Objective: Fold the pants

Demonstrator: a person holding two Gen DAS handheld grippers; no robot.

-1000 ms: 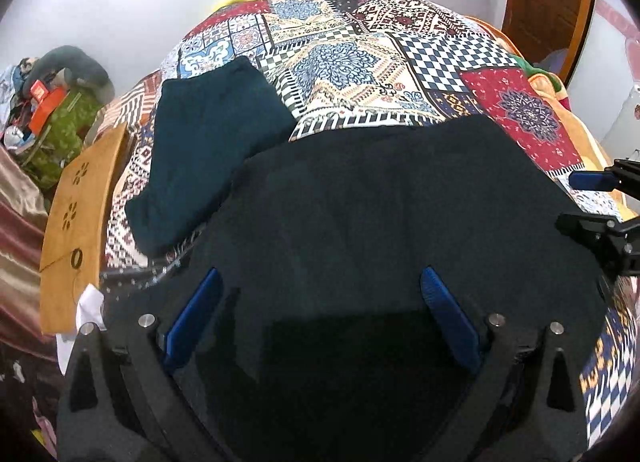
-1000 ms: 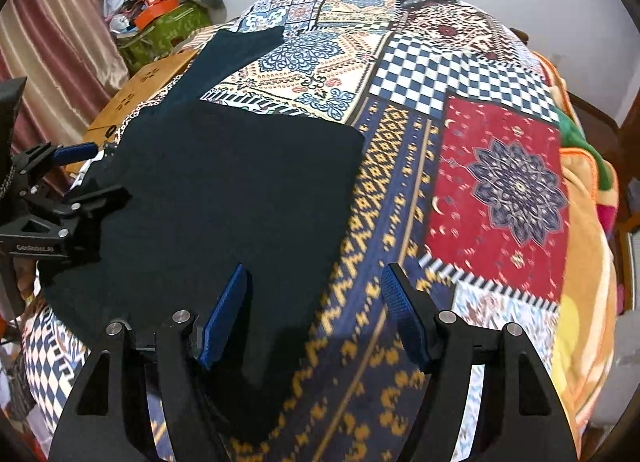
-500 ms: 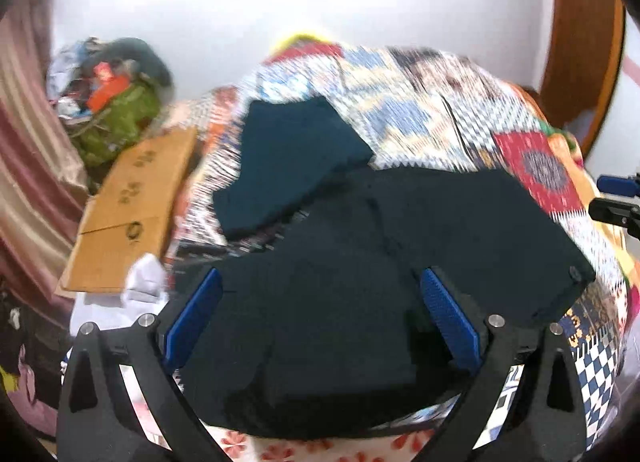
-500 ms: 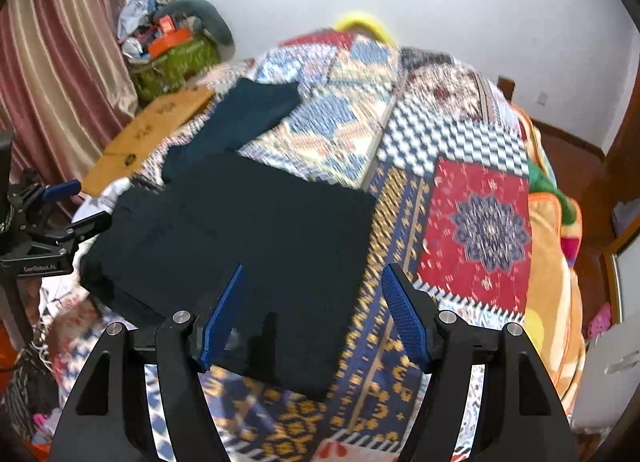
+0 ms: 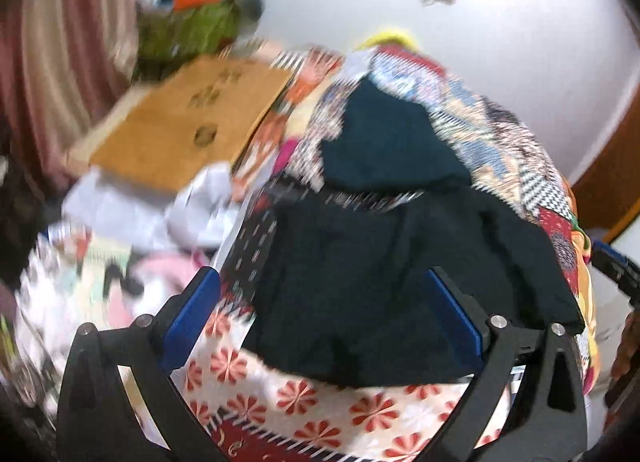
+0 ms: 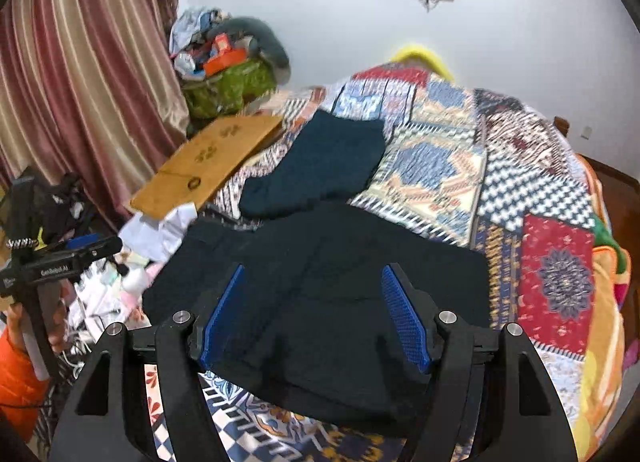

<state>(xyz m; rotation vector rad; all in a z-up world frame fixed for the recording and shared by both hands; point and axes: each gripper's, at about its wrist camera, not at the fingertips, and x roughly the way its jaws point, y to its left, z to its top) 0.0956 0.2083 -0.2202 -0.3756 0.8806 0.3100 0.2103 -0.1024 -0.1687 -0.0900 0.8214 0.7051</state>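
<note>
The dark folded pants (image 5: 384,282) (image 6: 340,294) lie flat at the near edge of the patchwork bed (image 5: 500,133) (image 6: 532,189). A second folded dark teal garment (image 5: 384,141) (image 6: 320,165) lies just beyond them, touching their far edge. My left gripper (image 5: 324,310) is open and empty, raised above the pants' left edge; its view is blurred. My right gripper (image 6: 314,302) is open and empty, raised above the near part of the pants. The left gripper also shows in the right wrist view (image 6: 80,248), off the bed's left side.
A brown cardboard sheet (image 5: 180,133) (image 6: 208,165) leans at the bed's left side, with white cloth and clutter (image 6: 160,229) on the floor below. A pile of bags and clothes (image 6: 224,69) stands in the corner by the curtain (image 6: 80,101). A wooden door frame (image 5: 612,181) is at right.
Both grippers have pulled back and up from the pants, open and empty. The left view has swung left toward the floor and cardboard. The pants stay on the bed.
</note>
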